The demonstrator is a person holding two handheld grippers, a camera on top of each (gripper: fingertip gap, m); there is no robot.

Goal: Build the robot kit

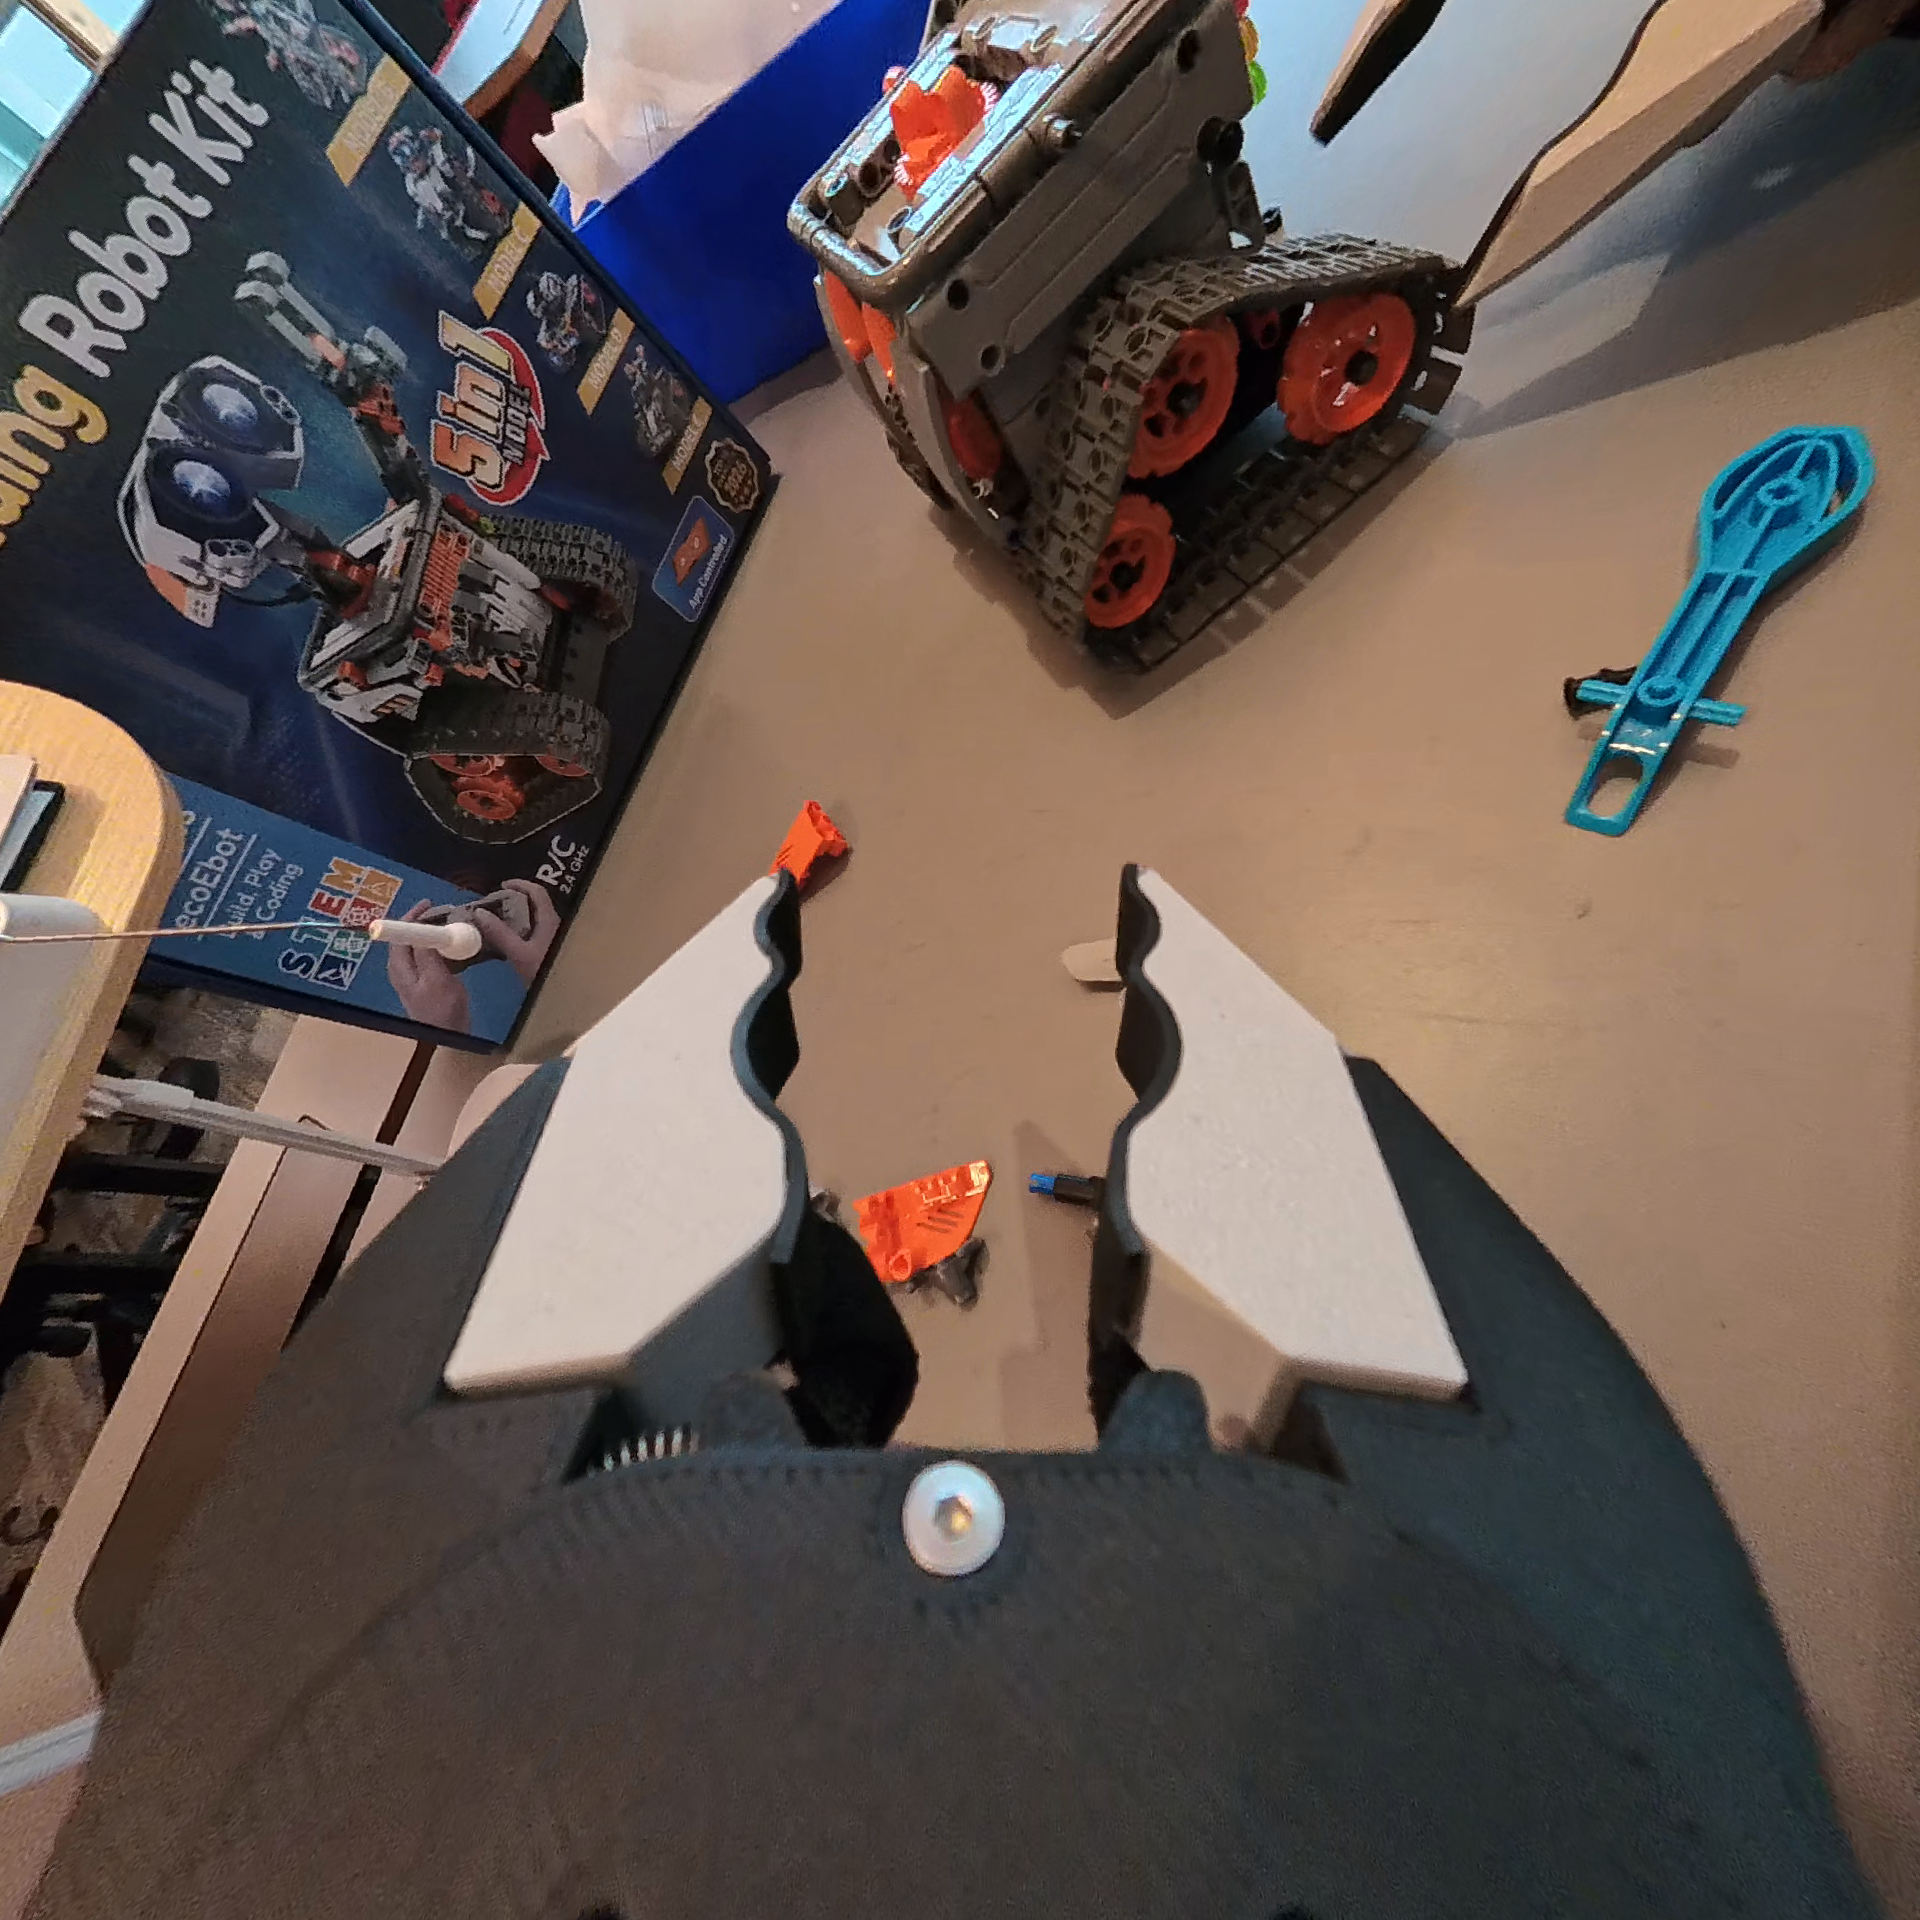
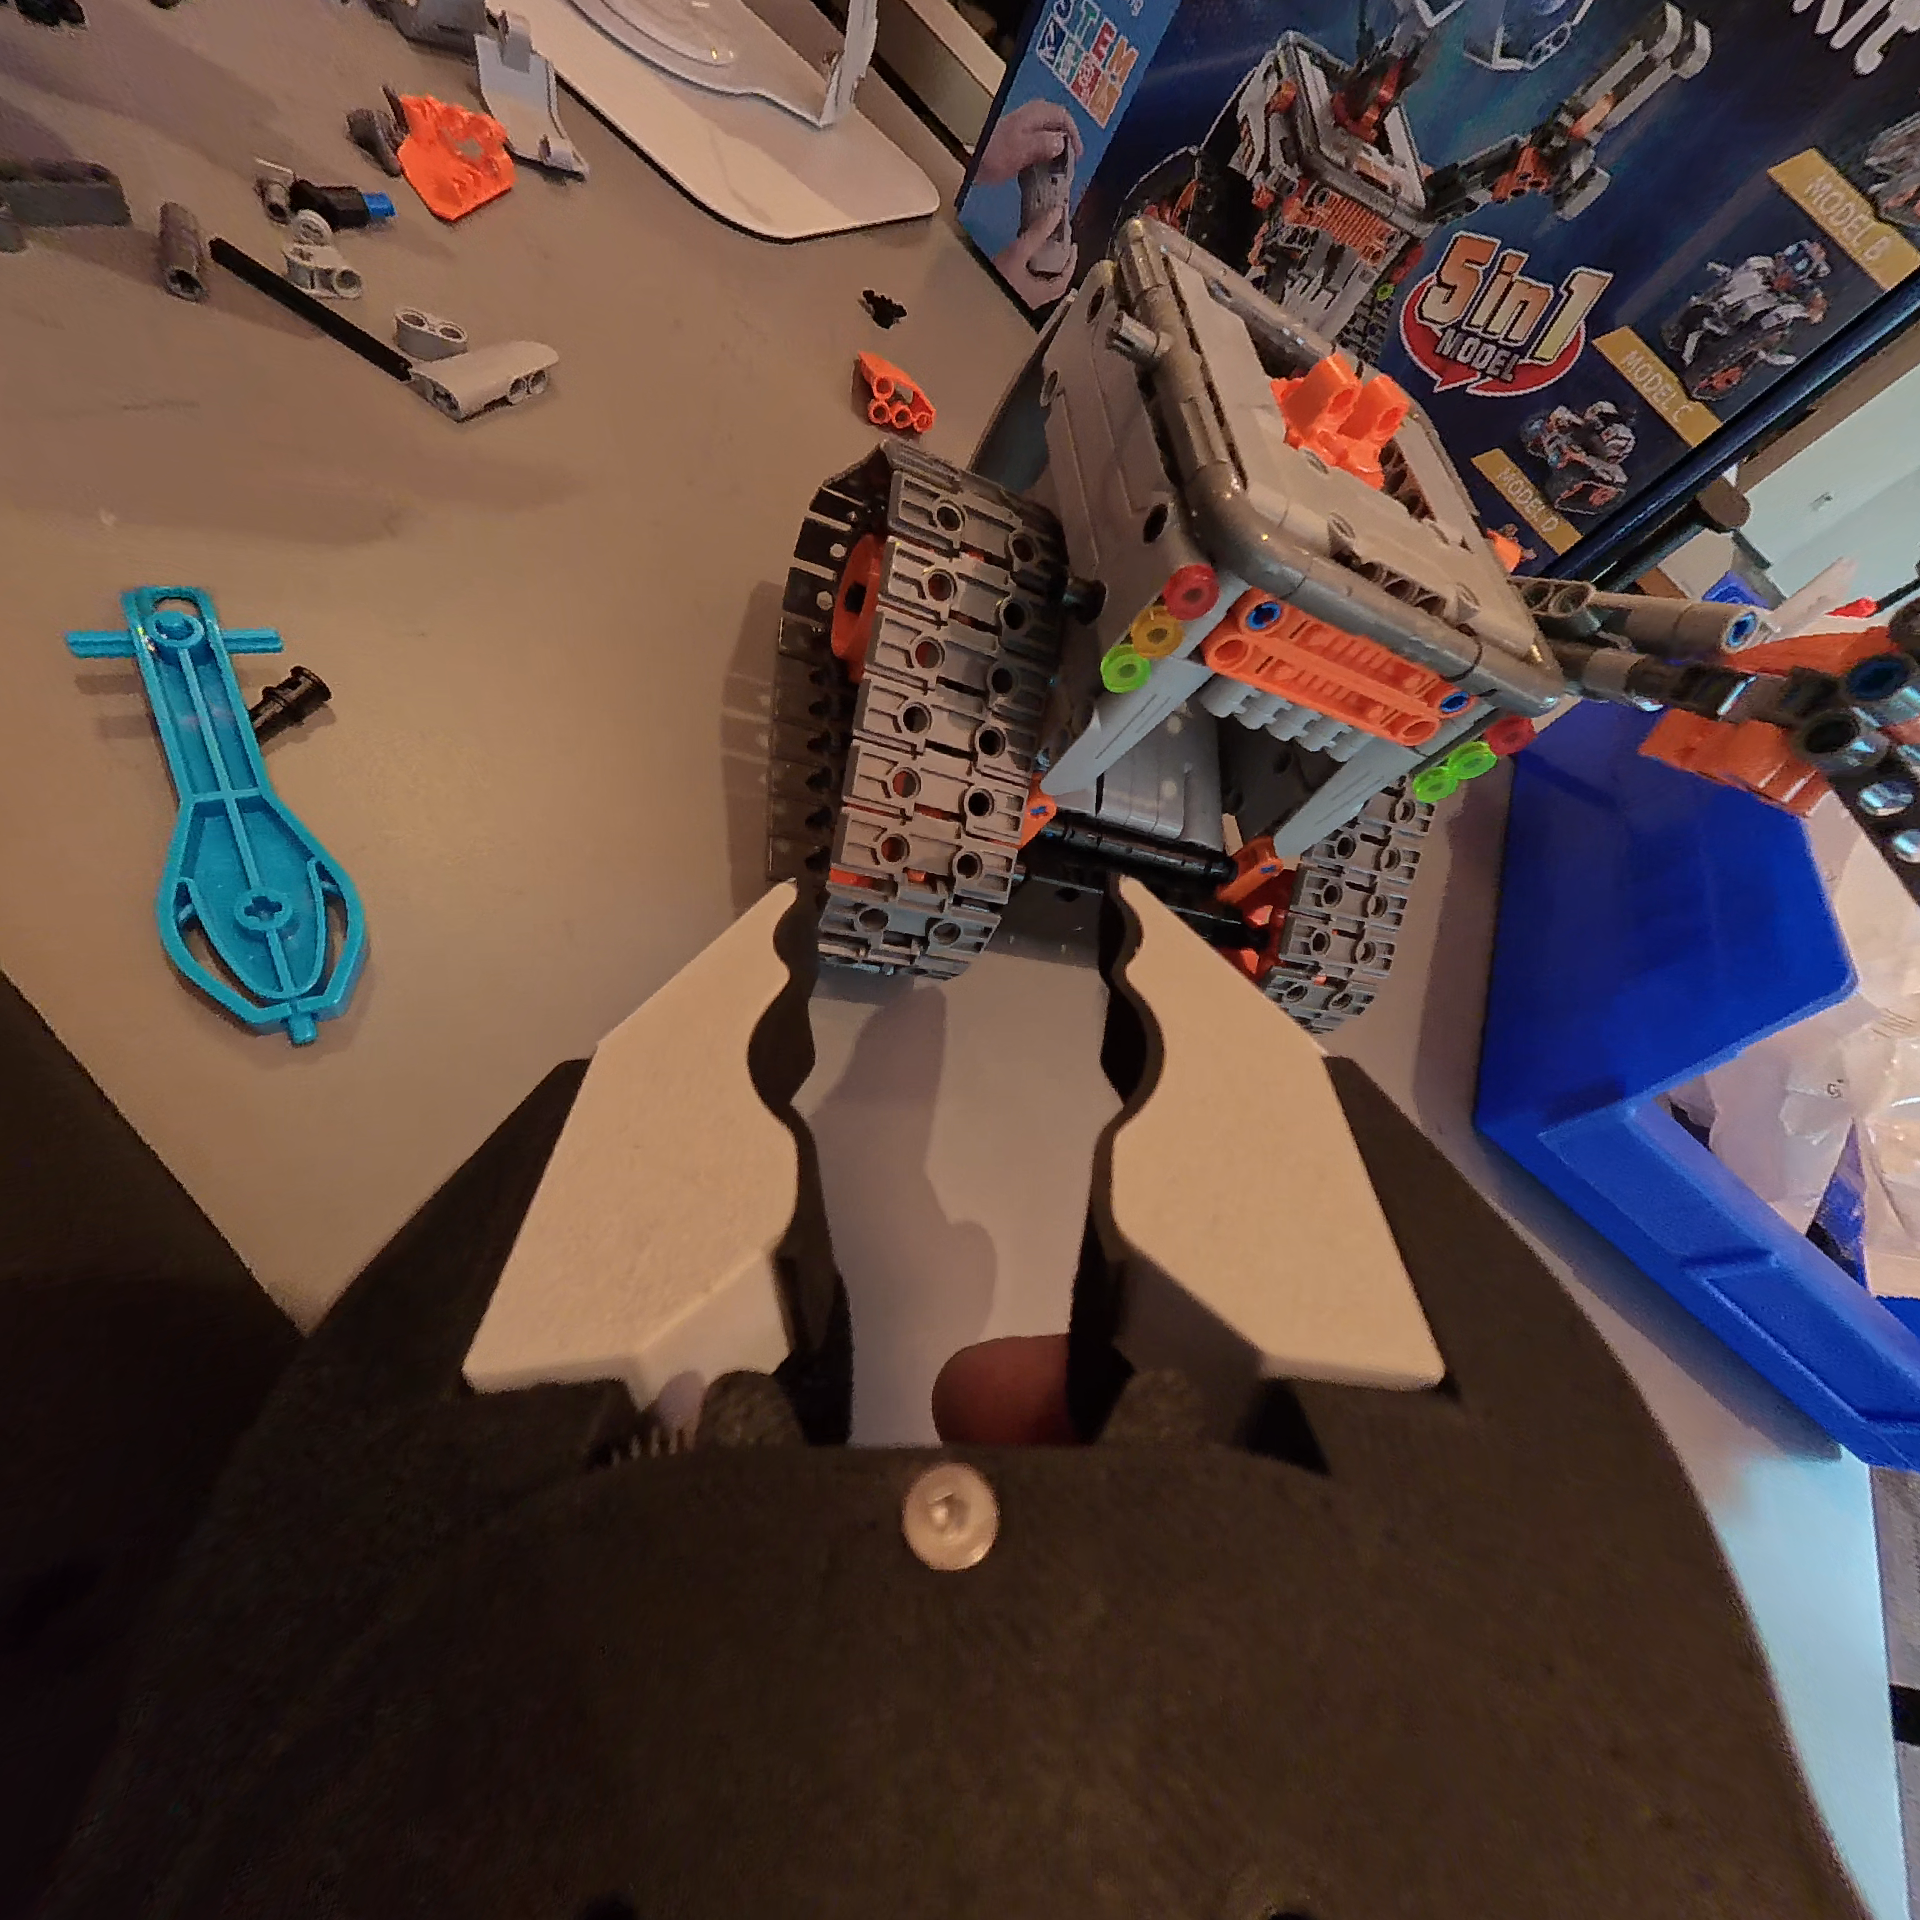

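Tracked model: grey, orange wheels, on beige table. Left of it, printed box; behind, blue bin; right, cyan tool; nearer, orange parts.

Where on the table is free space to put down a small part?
Bare tabletop lies between the tracked vehicle and the blue tool, and in front of the open right gripper. It is crowded by the loose grey parts and under the open left gripper, around the orange panel.
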